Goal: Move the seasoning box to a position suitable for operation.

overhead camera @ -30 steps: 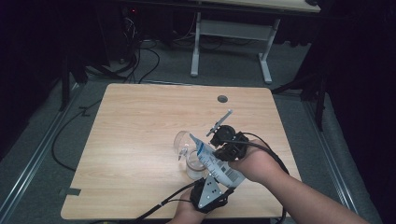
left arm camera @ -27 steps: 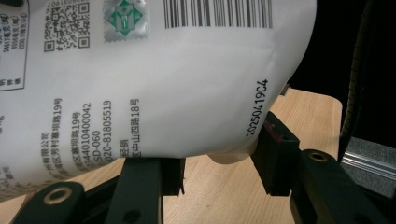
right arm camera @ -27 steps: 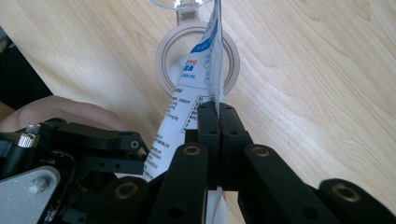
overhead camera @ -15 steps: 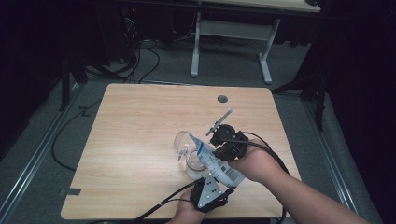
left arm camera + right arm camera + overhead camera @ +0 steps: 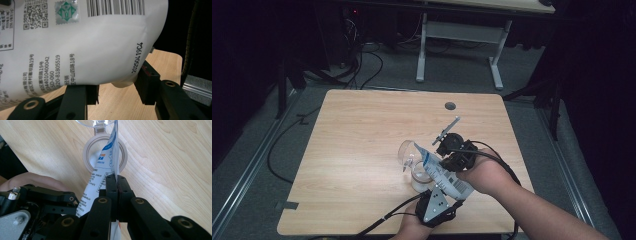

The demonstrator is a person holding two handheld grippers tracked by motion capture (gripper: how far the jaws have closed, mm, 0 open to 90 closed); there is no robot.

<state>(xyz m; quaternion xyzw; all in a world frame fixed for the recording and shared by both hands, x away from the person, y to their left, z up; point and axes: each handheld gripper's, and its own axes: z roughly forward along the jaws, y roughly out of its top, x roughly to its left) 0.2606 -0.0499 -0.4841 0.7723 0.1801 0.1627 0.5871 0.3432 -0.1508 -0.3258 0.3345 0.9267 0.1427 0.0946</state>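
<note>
I see a wooden table (image 5: 362,150) with a pale, fine grain and rounded corners, and a small round dark hole (image 5: 450,106) near its far edge. Near the front edge, a soft white plastic pouch (image 5: 442,172) is held between my two grippers, above a small round jar (image 5: 419,180) that stands on the table.

In the right gripper view, the right gripper (image 5: 117,185) has its black jaws pressed together on the thin flat edge of the pouch (image 5: 105,170), so it grips the pouch firmly. The pouch there is smooth, with blue and black print. Just beyond the jaws is the jar (image 5: 105,155), seen from above as a pale ring with a whitish inside; the tip of the pouch points into its opening. A clear round lid (image 5: 96,123) stands open, joined to the far rim of the jar.

In the left gripper view, the left gripper (image 5: 116,87) has its jaws set apart, and the swollen, rounded bottom of the pouch (image 5: 95,42) sits between them. The right jaw touches the pouch side; whether the left jaw presses it, I cannot tell. The pouch skin is glossy white, slightly wrinkled, with a barcode, a green stamp-like mark and printed numbers.

In the high view, the left gripper (image 5: 434,205) is at the front edge of the table, and the right gripper (image 5: 454,152) is just behind the pouch.
</note>
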